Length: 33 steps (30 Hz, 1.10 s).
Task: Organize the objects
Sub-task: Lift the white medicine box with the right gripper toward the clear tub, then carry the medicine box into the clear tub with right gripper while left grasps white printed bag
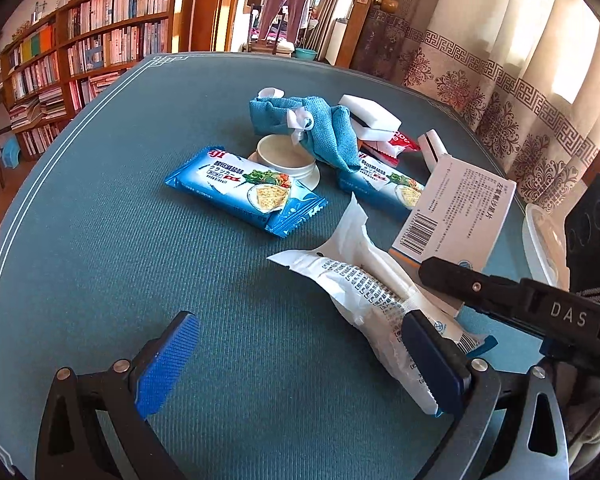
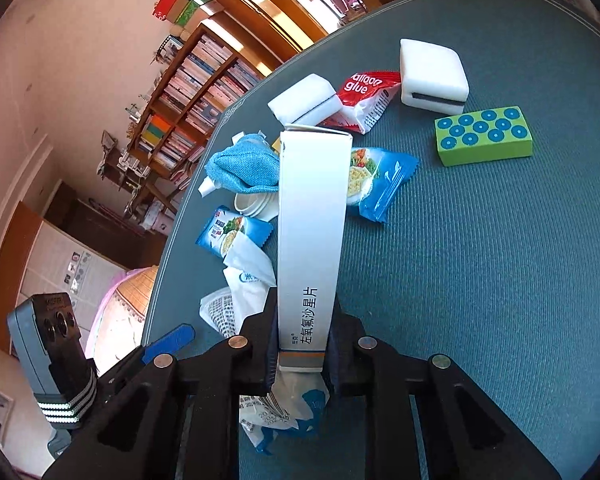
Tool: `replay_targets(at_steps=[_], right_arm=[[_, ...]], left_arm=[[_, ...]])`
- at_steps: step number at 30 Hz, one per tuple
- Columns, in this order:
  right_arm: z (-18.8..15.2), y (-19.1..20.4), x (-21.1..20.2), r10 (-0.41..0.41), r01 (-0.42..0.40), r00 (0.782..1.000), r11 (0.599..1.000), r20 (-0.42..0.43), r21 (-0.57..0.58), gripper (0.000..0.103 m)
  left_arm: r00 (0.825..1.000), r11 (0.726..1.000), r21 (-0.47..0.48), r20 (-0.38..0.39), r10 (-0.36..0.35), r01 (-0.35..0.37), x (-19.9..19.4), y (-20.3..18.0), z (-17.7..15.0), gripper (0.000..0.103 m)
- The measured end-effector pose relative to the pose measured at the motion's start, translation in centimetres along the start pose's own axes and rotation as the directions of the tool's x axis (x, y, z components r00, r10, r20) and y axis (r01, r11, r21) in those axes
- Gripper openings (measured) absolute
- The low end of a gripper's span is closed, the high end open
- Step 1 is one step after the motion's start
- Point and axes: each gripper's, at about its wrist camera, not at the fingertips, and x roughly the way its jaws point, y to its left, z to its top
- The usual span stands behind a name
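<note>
My right gripper (image 2: 300, 344) is shut on a long white medicine box (image 2: 314, 232) and holds it above the blue-green table; the box also shows in the left wrist view (image 1: 456, 216). My left gripper (image 1: 300, 364) is open low over the table, its right finger against a white tissue pack (image 1: 364, 292). Two blue cracker packets (image 1: 244, 192) (image 1: 384, 188), a blue cloth (image 1: 312, 128), a small white dish (image 1: 284, 156), white sponges (image 2: 432, 76) (image 2: 304, 98), a red glue packet (image 2: 366, 96) and a green dotted block (image 2: 484, 136) lie on the table.
The table's (image 1: 100, 264) far edge is bordered by bookshelves (image 1: 80, 52) on the left and patterned curtains (image 1: 500, 80) on the right. A white container rim (image 1: 540, 240) stands at the right edge.
</note>
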Motion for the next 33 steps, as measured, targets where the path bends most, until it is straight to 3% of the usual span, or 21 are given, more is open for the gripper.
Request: replay_targets(at_steps=[5, 13, 21, 27, 33], right_arm=[[-1.5, -0.9, 0.1, 0.011, -0.011, 1.000, 1.000, -0.018, 0.027, 0.020], [-2.2, -2.1, -2.7, -0.008, 0.006, 0.999, 0.999, 0.050, 0.040, 0.020], [-2.5, -4.2, -5.6, 0.008, -0.017, 0.995, 0.997, 0.102, 0.081, 0.020], [-2.6, -5.7, -7.7, 0.021, -0.037, 0.989, 0.993, 0.146, 0.109, 0.020], [-1.8, -6.4, -10.2, 0.004, -0.033, 0.976, 0.991, 0.218, 0.128, 0.020]], left_arm=[[1.000, 1.000, -0.015, -0.008, -0.024, 0.023, -0.4, -0.4, -0.1, 0.103], [0.999, 0.999, 0.022, -0.032, -0.030, 0.031, 0.2, -2.8, -0.2, 0.103], [0.998, 0.999, 0.046, -0.057, 0.008, -0.006, 2.0, -4.3, -0.3, 0.101], [0.998, 0.994, 0.110, -0.058, 0.019, -0.013, 2.4, -5.5, -0.3, 0.062], [0.999, 0.987, 0.156, -0.041, 0.028, -0.021, 2.1, -6.6, -0.4, 0.048]])
